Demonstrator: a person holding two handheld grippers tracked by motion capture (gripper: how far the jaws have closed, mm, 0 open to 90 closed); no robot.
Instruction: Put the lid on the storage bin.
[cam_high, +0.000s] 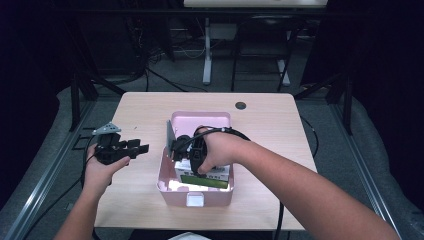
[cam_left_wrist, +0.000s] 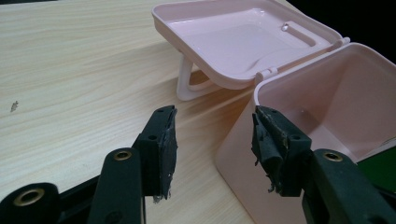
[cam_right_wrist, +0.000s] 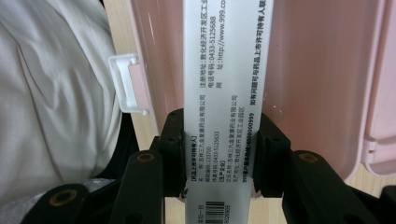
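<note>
A pink plastic box (cam_high: 167, 186) stands mid-table with its lid (cam_high: 200, 120) hinged open toward the back. My right gripper (cam_high: 199, 165) reaches down into the box, shut on a white carton (cam_high: 212, 175) with a green face. In the right gripper view the jaws (cam_right_wrist: 219, 149) press both sides of the carton (cam_right_wrist: 224, 70), whose printed side faces the camera, with the box wall (cam_right_wrist: 313, 84) behind it. My left gripper (cam_high: 142, 147) hovers left of the box. Its jaws (cam_left_wrist: 215, 140) stand open and empty, next to the box's corner (cam_left_wrist: 243, 154) and lid (cam_left_wrist: 233, 42).
The box's white latch (cam_high: 195, 200) faces the table's front edge. A dark round cable port (cam_high: 240, 105) sits at the back of the wooden tabletop (cam_high: 135, 107). Bare table lies left and right of the box. Dark frames and cables stand on the floor beyond.
</note>
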